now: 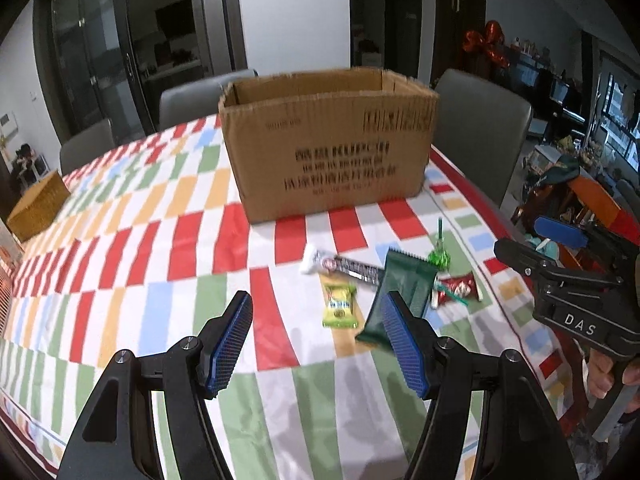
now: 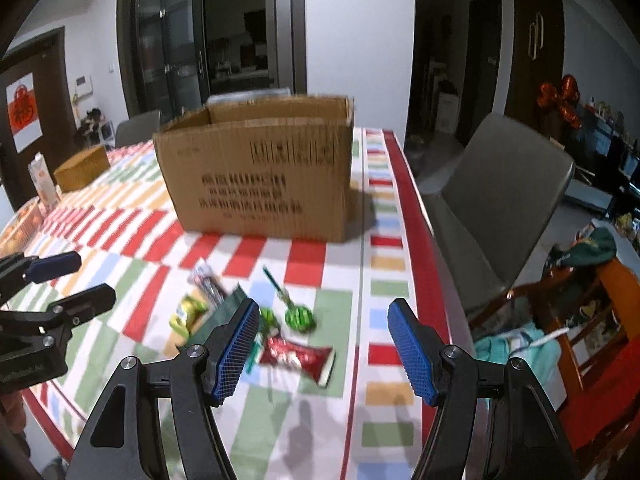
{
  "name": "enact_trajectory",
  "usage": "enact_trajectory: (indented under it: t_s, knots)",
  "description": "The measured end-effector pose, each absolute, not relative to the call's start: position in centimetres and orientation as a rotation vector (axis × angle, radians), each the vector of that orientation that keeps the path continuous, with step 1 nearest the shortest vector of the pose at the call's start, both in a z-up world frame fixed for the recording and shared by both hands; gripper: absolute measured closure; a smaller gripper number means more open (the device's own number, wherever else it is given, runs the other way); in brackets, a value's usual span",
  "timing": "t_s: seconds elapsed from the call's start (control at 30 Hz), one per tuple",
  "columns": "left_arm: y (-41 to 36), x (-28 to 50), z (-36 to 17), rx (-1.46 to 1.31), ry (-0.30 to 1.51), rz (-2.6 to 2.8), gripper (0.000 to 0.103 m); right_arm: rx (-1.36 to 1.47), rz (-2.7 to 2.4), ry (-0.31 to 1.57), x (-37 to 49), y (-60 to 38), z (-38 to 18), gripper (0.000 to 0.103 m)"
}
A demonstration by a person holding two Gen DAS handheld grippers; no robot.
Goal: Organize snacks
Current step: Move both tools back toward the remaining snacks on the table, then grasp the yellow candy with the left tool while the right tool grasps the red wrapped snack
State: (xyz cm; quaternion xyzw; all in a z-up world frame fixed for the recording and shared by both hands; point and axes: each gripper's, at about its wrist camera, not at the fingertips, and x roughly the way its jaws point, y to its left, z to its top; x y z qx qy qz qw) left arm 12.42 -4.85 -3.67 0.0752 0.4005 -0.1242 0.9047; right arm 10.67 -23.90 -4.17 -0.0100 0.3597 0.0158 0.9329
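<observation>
Both sets of jaws stand apart with nothing between the pads, which fits an approach rather than a carry: the left gripper hangs over bare tablecloth short of the snacks, and the right gripper hangs above the near end of the same pile.

Going left to right on the table, a woven basket sits far off at the left edge, well apart from everything else and probably not part of this job. Near the middle, an open cardboard box stands upright with its mouth clear, seemingly set there to receive the snacks. In front of it the snacks lie loose in a small cluster, likely tipped out for sorting. A long silver bar lies flat nearest the box, with a yellow-green packet just below it. A dark green pouch lies partly behind the left gripper's right pad. Beside it is a green lollipop, its stick pointing toward the box, and a red wrapper lies at the right end, nearest the right gripper.

With both tools pitched down at the pile, the step in hand looks like choosing a first piece. The crowded, touching wrappers could make a clean single pick awkward.
</observation>
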Motion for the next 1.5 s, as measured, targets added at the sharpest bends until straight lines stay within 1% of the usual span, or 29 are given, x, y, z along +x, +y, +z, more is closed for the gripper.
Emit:
enact_trajectory:
  t_s: [0.33, 0.5, 0.87, 1.1, 1.23, 1.3, 1.37, 1.4, 1.43, 1.47, 1.5]
  knots:
    - [-4.8, 13.5, -7.3, 0.166, 0.911, -0.246, 0.037, -0.013, 0.053, 0.859, 10.8, -23.9, -8.1, 0.035]
    - [-4.7, 14.1, -8.5, 0.163, 0.918, -0.252, 0.037, -0.016, 0.082, 0.902, 11.3, -23.4, -9.4, 0.035]
    - [-5.0, 16.9, -10.1, 0.137, 0.926, -0.292, 0.038, 0.029, 0.104, 0.902, 12.7, -22.7, -10.3, 0.035]
    - [-5.5, 18.3, -11.1, 0.121, 0.956, -0.309, 0.048, 0.07, 0.103, 0.922, 13.8, -22.7, -11.1, 0.035]
    - [-5.8, 18.7, -11.6, 0.115, 0.967, -0.32, 0.052, 0.079, 0.103, 0.925, 14.2, -22.7, -11.4, 0.035]
    - [-6.0, 18.7, -11.9, 0.116, 0.975, -0.325, 0.059, 0.078, 0.1, 0.922, 14.3, -22.7, -11.4, 0.035]
    - [-6.1, 18.8, -12.1, 0.114, 0.984, -0.328, 0.063, 0.076, 0.101, 0.919, 14.2, -22.7, -11.5, 0.037]
    - [-6.1, 18.8, -12.1, 0.115, 0.981, -0.327, 0.065, 0.073, 0.103, 0.919, 14.2, -22.7, -11.4, 0.041]
    - [-6.3, 18.9, -12.1, 0.117, 0.979, -0.327, 0.066, 0.069, 0.105, 0.919, 14.2, -22.7, -11.4, 0.041]
    - [-6.3, 18.9, -12.1, 0.118, 0.98, -0.33, 0.071, 0.066, 0.107, 0.919, 14.1, -22.7, -11.4, 0.042]
    - [-6.4, 18.9, -12.1, 0.117, 0.981, -0.334, 0.077, 0.065, 0.112, 0.919, 14.1, -22.7, -11.4, 0.046]
